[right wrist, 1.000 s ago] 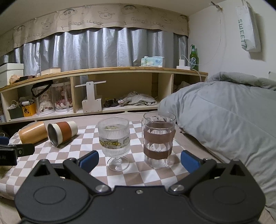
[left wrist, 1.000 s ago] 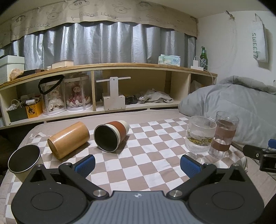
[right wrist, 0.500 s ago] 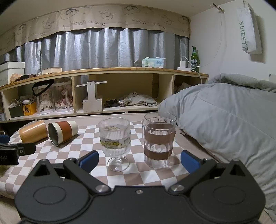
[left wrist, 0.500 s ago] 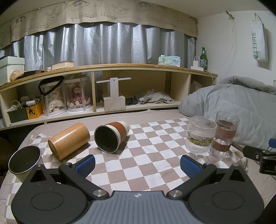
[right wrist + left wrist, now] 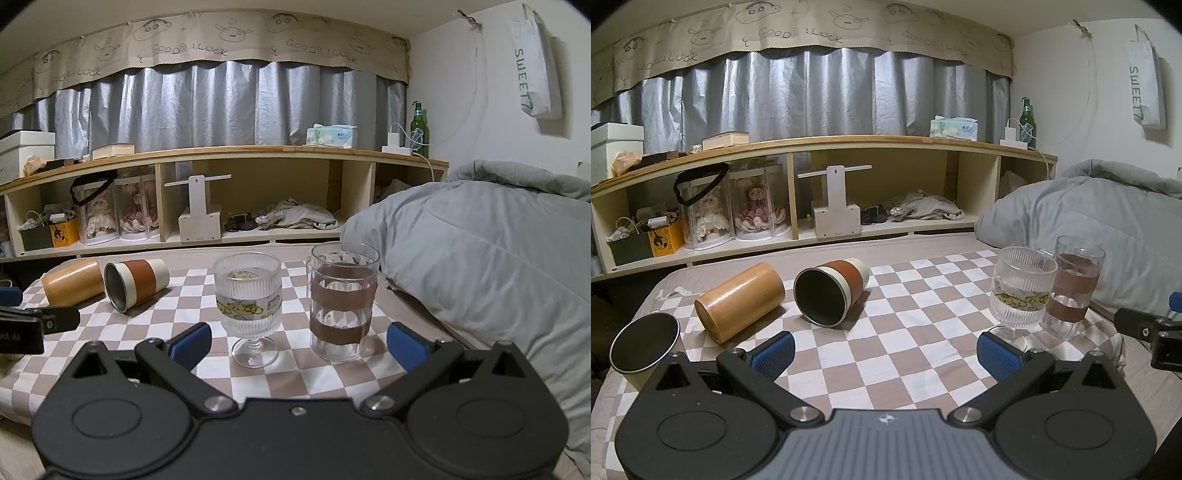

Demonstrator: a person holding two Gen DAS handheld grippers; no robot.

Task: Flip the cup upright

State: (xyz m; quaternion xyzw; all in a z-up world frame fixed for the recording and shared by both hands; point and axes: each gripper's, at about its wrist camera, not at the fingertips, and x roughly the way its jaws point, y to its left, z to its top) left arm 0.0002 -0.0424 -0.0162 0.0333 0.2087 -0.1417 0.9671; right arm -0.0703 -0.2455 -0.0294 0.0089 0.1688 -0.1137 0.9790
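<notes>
A brown-banded cream cup (image 5: pixel 831 291) lies on its side on the checkered cloth (image 5: pixel 908 332), its dark mouth toward me. It also shows in the right wrist view (image 5: pixel 135 284). A wooden cup (image 5: pixel 740 301) lies on its side to its left, also in the right wrist view (image 5: pixel 72 282). My left gripper (image 5: pixel 886 356) is open and empty, a little short of the lying cups. My right gripper (image 5: pixel 297 345) is open and empty, just before a ribbed stemmed glass (image 5: pixel 249 301) and a tall banded glass (image 5: pixel 343 299), both upright.
A dark-topped round cup (image 5: pixel 644 349) stands at the cloth's left edge. The two glasses stand at the right in the left wrist view (image 5: pixel 1021 291). A grey duvet (image 5: pixel 498 258) lies to the right. A wooden shelf (image 5: pixel 820 192) with boxes and dolls runs behind.
Both views have shifted very slightly; the cups and glasses have not moved. Both grippers stay open.
</notes>
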